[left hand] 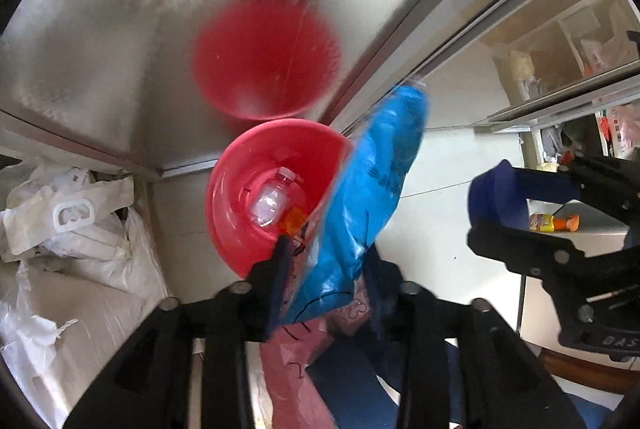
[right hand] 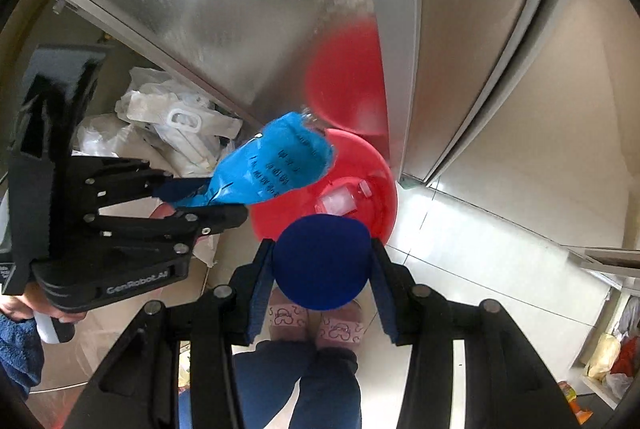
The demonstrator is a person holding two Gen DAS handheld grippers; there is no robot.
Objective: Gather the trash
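Observation:
My left gripper [left hand: 326,277] is shut on a blue plastic wrapper [left hand: 368,189], held over the rim of a red bin [left hand: 232,213] on the floor. The bin holds a clear plastic bottle [left hand: 272,201] and an orange scrap [left hand: 294,219]. My right gripper [right hand: 320,269] is shut on a dark blue round object [right hand: 320,261], just above the bin's [right hand: 368,157] near side. The right gripper also shows in the left wrist view [left hand: 496,205], and the left gripper [right hand: 208,205] with the wrapper [right hand: 276,165] shows in the right wrist view.
The bin stands against a shiny steel cabinet [left hand: 120,29] that mirrors it. White bags [left hand: 68,225] are piled to the left. A snack packet [left hand: 552,223] lies on a surface at right. My feet in pink slippers [right hand: 316,325] stand below the grippers.

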